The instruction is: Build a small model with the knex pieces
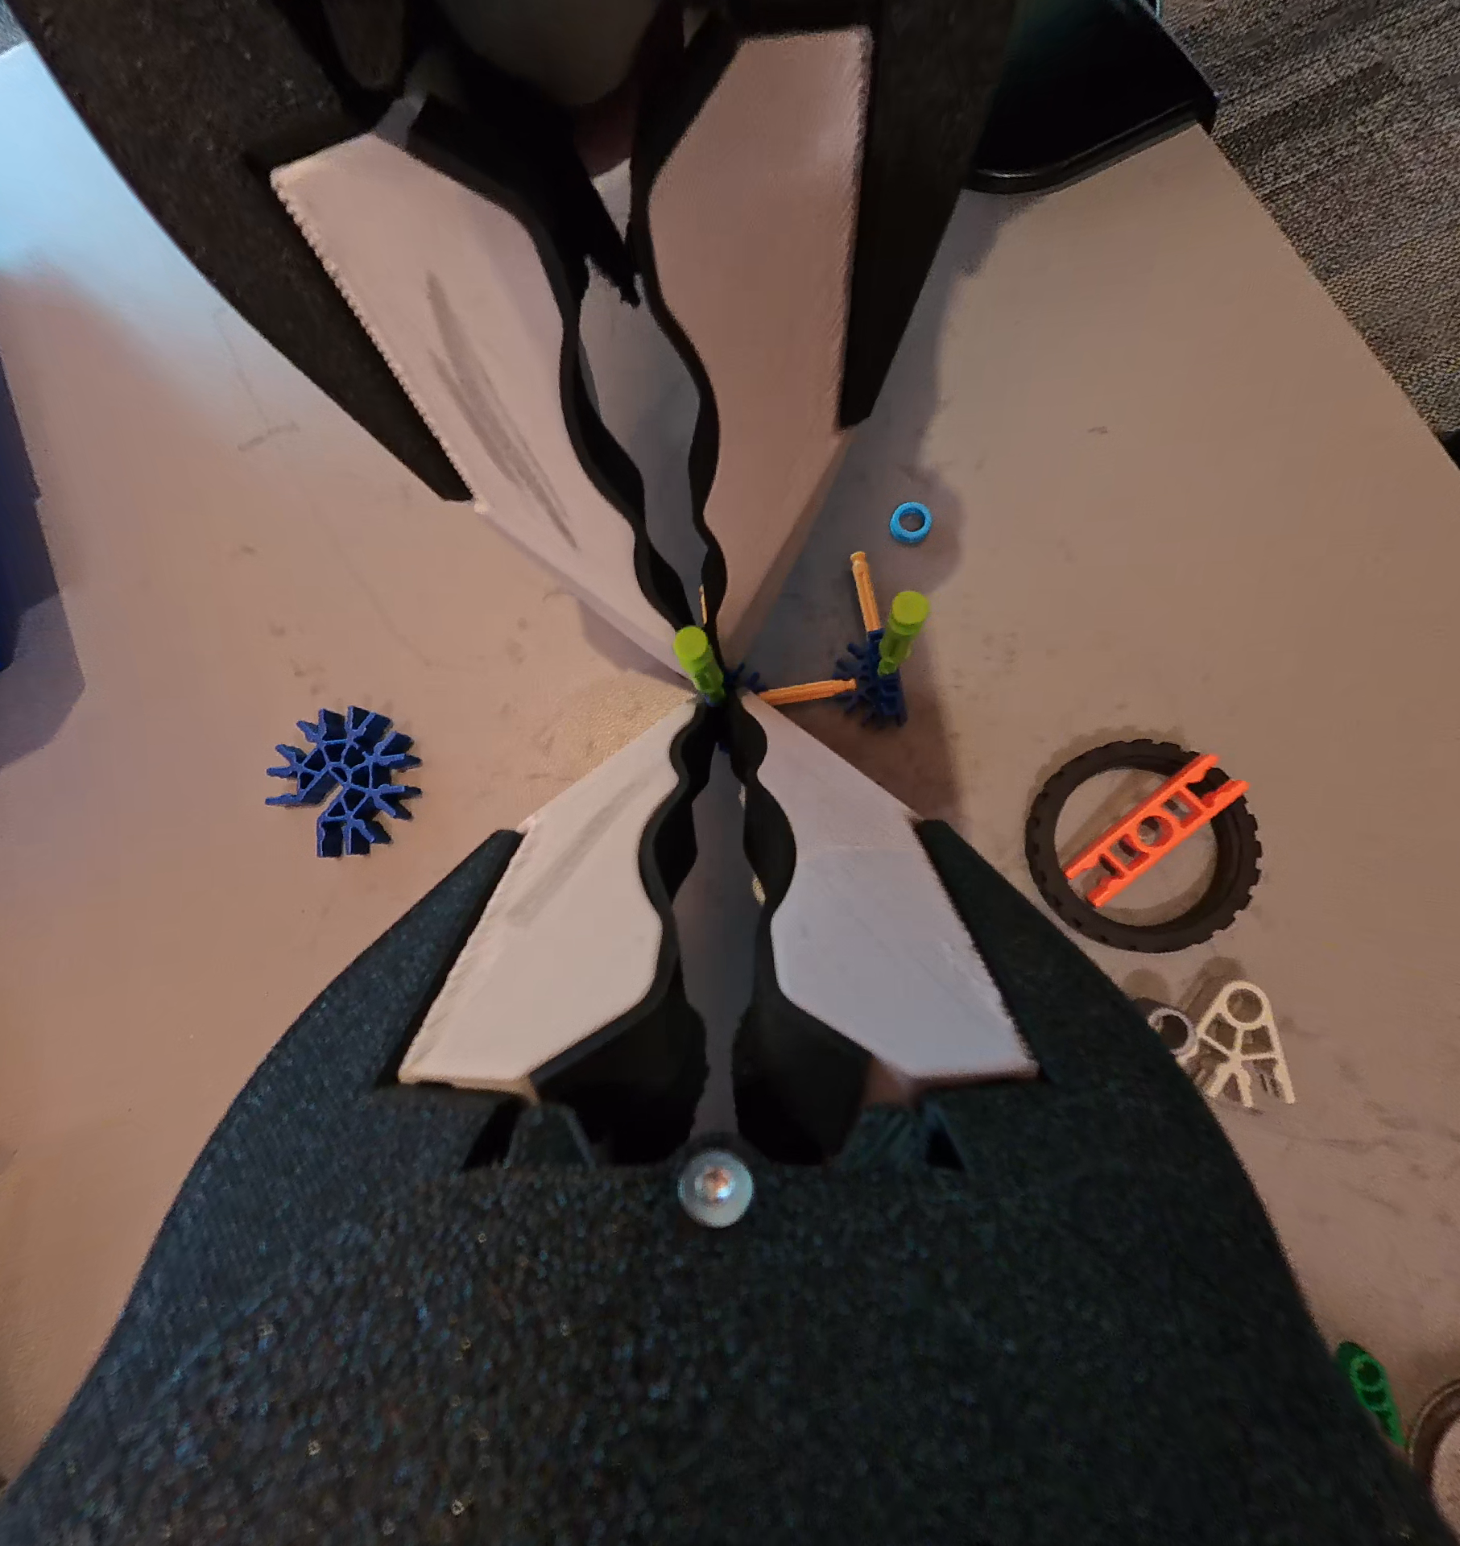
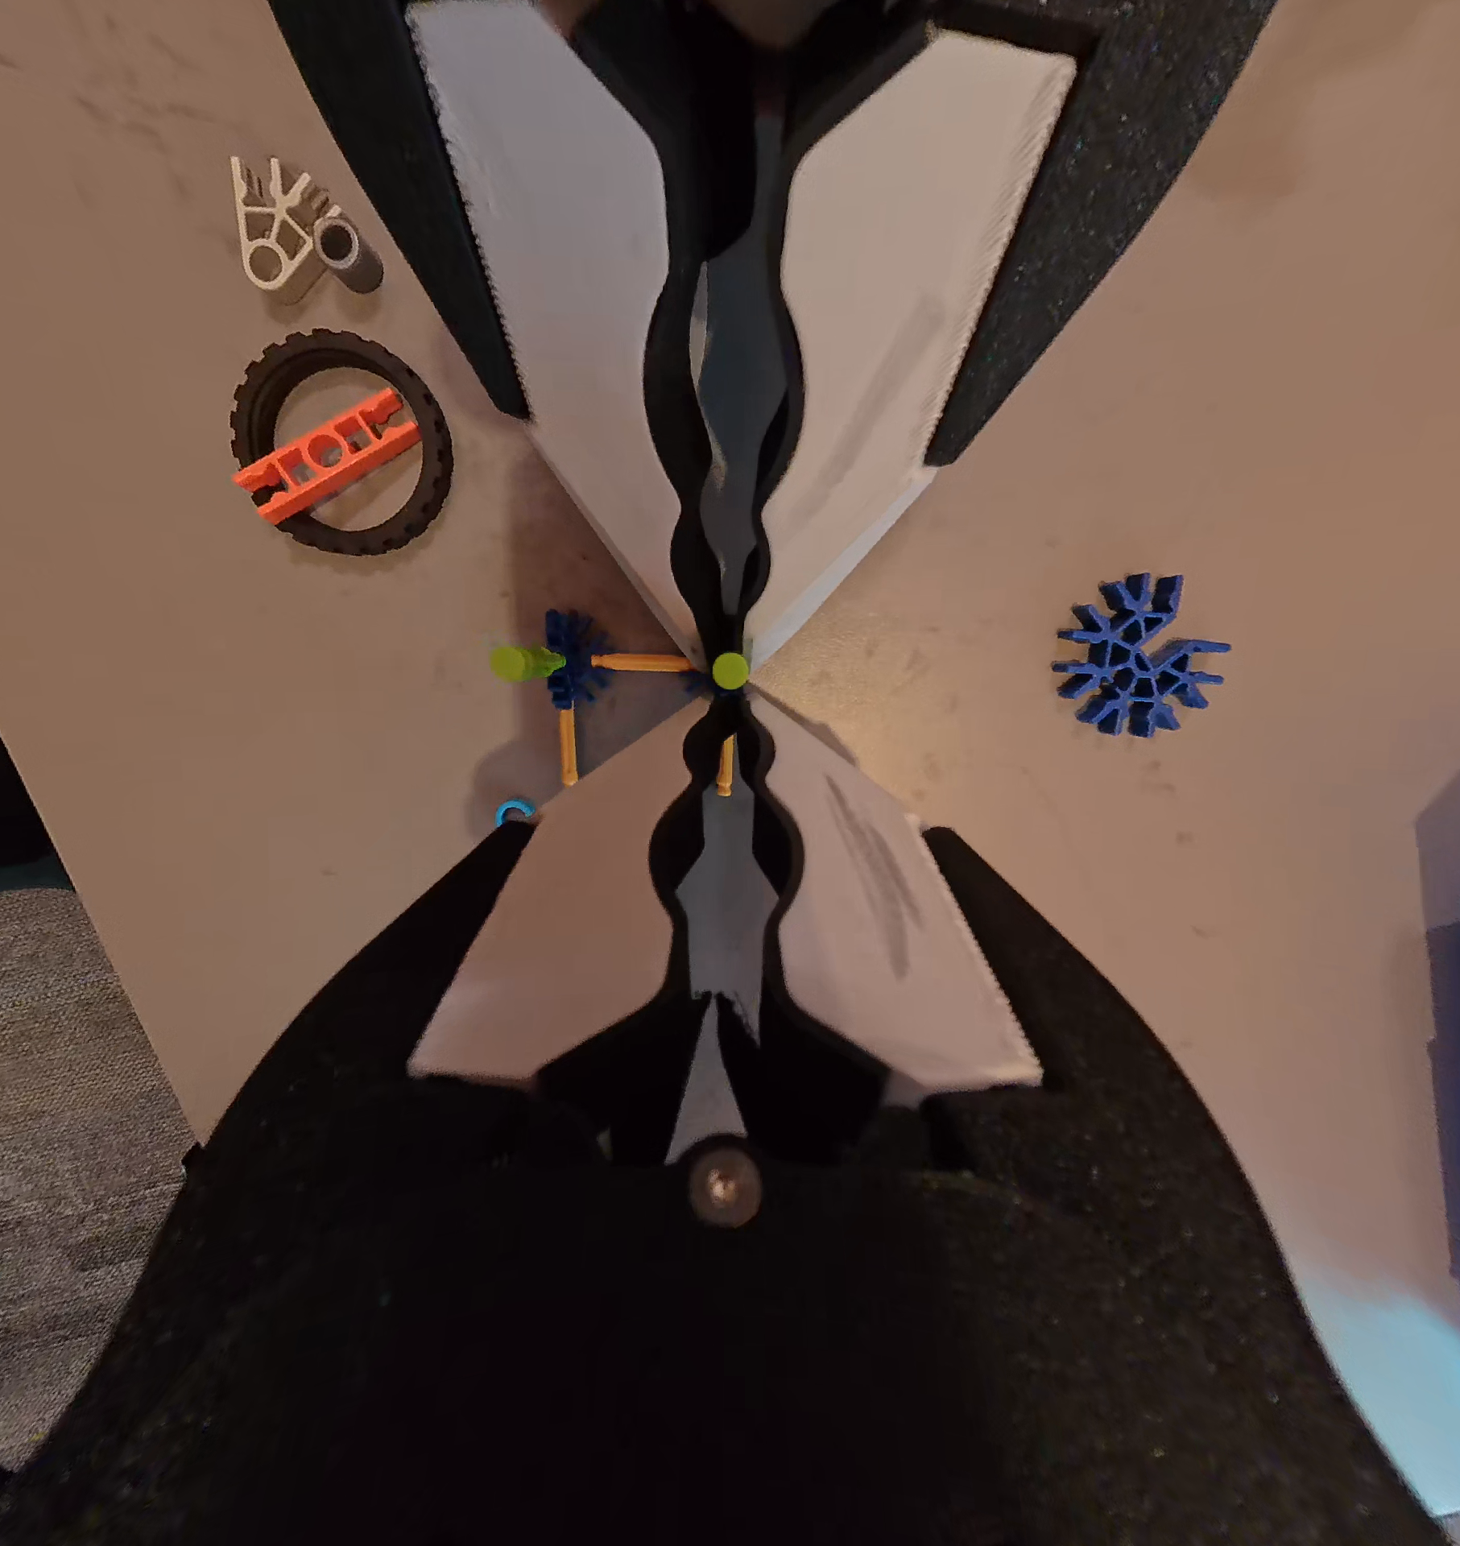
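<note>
Lying across black tyre: orange connector.

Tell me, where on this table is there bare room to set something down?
The widest bare stretch lies around the loose blue snowflake piece, between it and the two claws. It is crowded on the other side: the rod assembly, the light blue ring, the black tyre with the orange piece, and the white connector.
</note>
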`<state>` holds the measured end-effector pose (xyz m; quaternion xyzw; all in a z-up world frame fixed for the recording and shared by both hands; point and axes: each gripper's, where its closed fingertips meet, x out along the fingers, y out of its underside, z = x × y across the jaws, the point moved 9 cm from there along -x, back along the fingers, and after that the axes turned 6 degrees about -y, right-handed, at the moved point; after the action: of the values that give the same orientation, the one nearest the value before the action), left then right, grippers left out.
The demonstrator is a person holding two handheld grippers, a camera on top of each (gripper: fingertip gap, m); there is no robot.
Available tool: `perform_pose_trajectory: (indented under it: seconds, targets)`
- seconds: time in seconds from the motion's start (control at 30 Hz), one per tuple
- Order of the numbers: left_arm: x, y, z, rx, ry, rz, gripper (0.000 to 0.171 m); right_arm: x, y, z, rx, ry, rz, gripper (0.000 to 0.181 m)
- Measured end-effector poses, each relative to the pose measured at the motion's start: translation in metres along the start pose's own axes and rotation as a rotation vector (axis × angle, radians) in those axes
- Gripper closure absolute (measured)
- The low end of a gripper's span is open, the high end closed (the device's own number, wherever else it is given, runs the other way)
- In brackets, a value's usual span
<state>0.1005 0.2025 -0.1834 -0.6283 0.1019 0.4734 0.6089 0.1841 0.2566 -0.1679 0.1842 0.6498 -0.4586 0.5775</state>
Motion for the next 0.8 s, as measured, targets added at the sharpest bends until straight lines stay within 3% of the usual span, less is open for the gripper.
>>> perform_pose_trajectory:
  seconds: [0.8]
  targets:
    - [-0.0042,0.0049,-0.0067,-0.037,-0.032,-0.044,0.17,0.0046,-0.0071,0.0028,-0.005,-0.016,0.04,0.178]
